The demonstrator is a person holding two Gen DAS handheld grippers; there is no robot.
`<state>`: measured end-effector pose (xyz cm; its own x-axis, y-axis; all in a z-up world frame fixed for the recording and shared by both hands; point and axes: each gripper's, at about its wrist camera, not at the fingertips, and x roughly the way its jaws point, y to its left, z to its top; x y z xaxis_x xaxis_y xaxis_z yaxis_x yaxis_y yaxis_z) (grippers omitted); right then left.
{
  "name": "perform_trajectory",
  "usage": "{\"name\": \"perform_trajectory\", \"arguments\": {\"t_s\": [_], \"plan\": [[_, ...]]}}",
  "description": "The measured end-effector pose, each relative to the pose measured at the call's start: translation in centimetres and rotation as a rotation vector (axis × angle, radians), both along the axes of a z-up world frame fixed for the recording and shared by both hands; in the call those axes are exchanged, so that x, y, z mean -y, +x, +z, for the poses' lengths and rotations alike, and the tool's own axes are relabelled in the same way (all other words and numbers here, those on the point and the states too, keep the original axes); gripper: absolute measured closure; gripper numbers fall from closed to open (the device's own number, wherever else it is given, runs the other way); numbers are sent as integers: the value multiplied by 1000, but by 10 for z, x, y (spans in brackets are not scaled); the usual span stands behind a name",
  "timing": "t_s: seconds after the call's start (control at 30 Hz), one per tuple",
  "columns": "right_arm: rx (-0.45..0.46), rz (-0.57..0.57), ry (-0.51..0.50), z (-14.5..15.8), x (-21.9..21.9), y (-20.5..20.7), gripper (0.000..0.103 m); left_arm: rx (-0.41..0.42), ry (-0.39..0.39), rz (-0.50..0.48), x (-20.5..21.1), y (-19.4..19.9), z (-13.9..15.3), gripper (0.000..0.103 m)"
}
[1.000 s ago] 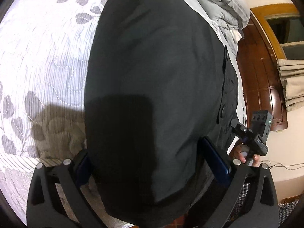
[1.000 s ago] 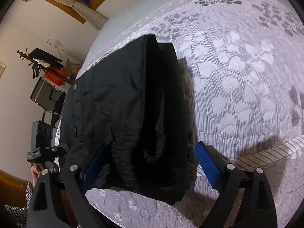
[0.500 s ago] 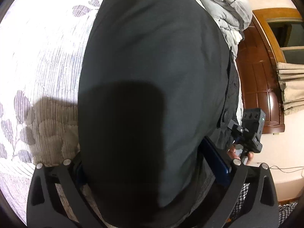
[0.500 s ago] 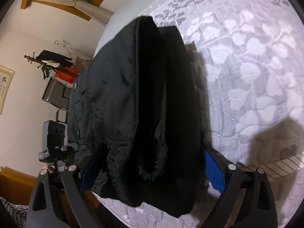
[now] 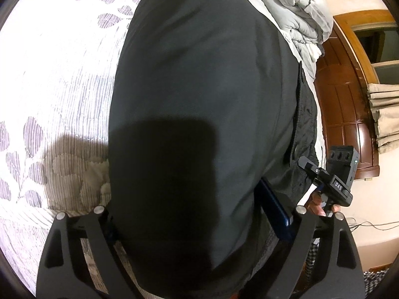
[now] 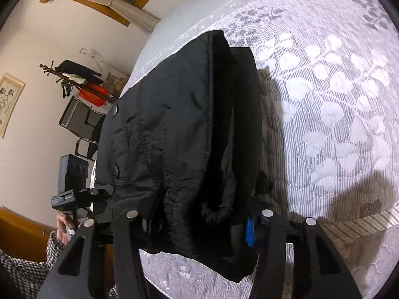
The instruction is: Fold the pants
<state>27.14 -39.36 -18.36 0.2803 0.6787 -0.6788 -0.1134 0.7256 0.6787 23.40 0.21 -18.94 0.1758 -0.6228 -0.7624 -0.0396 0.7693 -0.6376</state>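
**Spotter:** Two claws, both at one end of the black pants (image 5: 199, 87). The pants lie in stacked layers on the leaf-patterned bedspread (image 5: 62, 74), their near end by the bedspread's striped border, a grey duvet (image 5: 294, 7) bunched at its far side.

**Checker:** Your left gripper (image 5: 194, 214) straddles that end across its full width. Its jaws have just been closing a little, with the cloth between them. The blue pad (image 5: 274, 209) on one side lies along the fabric. The other pad is hidden under the cloth, so whether you are pinching or only bracketing it, I cannot tell.

**Spotter:** And your right gripper (image 6: 199, 214)?

**Checker:** You have it at the same end, seen from the right wrist view. There the pants (image 6: 174, 124) show two round buttons and a deep fold down the middle, on the bedspread (image 6: 336, 99). Those jaws have just been closing much further, and the layers bunch up between them. The fabric half covers the blue pad (image 6: 249, 231), and the fingers press in from both sides, so you are pinching the pants there.

**Spotter:** Both claws point down at the bedspread at a slant.
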Motion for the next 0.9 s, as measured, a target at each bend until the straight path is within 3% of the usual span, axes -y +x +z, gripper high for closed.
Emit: {"name": "perform_trajectory", "arguments": {"t_s": [0.17, 0.23, 0.47, 0.53, 0.7, 0.83, 0.9], "plan": [[-20, -4, 26, -6, 3, 1, 45, -39, -56, -14, 0, 7, -12, 6], [-22, -2, 28, -8, 6, 1, 44, -39, -37, -24, 5, 11, -13, 3], [-58, -14, 52, -19, 5, 8, 29, -23, -11, -12, 7, 7, -9, 7], [-40, -8, 40, -16, 4, 7, 32, -22, -15, -9, 4, 6, -8, 14], [27, 12, 14, -2, -1, 1, 53, -7, -22, -6, -2, 4, -5, 27], [56, 11, -5, 8, -6, -4, 57, 27, -31, -1, -7, 3, 3, 42], [58, 5, -12, 12, -9, -5, 58, 41, -36, -6, -9, 3, 4, 44]]}}
